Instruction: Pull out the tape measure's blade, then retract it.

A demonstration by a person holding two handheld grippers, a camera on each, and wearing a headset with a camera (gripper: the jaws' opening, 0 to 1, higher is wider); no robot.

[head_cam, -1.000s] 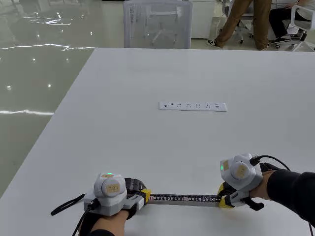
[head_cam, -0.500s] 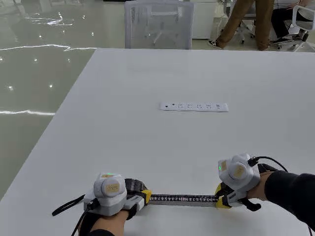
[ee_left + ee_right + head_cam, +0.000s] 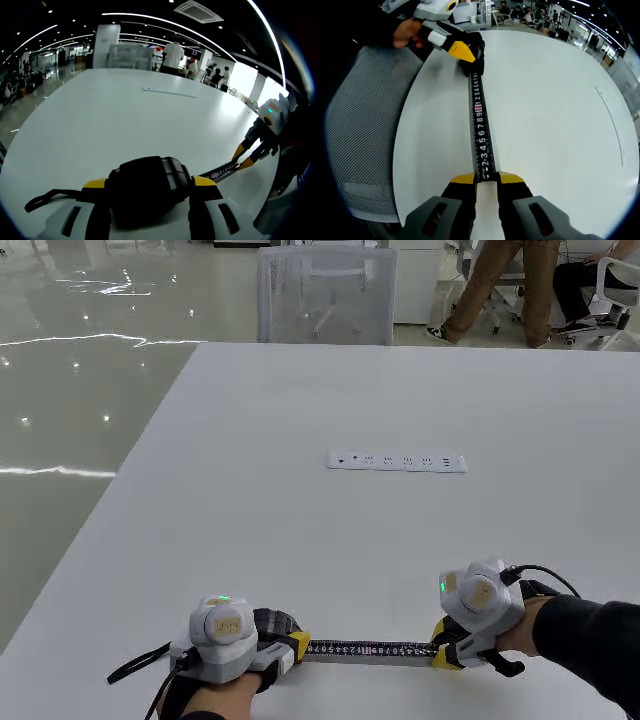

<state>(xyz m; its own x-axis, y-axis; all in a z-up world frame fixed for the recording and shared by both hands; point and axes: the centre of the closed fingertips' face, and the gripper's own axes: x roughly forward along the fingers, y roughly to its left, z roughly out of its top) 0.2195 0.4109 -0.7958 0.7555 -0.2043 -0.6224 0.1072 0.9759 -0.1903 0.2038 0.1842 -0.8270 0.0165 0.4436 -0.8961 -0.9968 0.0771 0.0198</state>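
Tools clamp both ends, we see: right tool (image 3: 486, 177) nipping the tip of the blade (image 3: 479, 120), left tool (image 3: 290, 645) gripping the tape measure case (image 3: 148, 185), well short of the power strip (image 3: 397, 461); the right tool has crept closer, so retraction looks begun.

A wide bare stretch of the white table (image 3: 250, 500) is seen across the middle of the head view, and it can be crossed freely. One flat power strip (image 3: 397, 461) is laid just right of the centre, well apart from everything else. Along the bottom of the frame the way is barred by the blade (image 3: 368, 649). It is stretched low over the table from the black case (image 3: 272, 623), clamped in the left gripper (image 3: 285, 638), to the right gripper (image 3: 441, 644), pinched on its tip. A black strap (image 3: 135, 662) is trailed at the lower left. A mesh chair (image 3: 325, 295) is set at the top edge.
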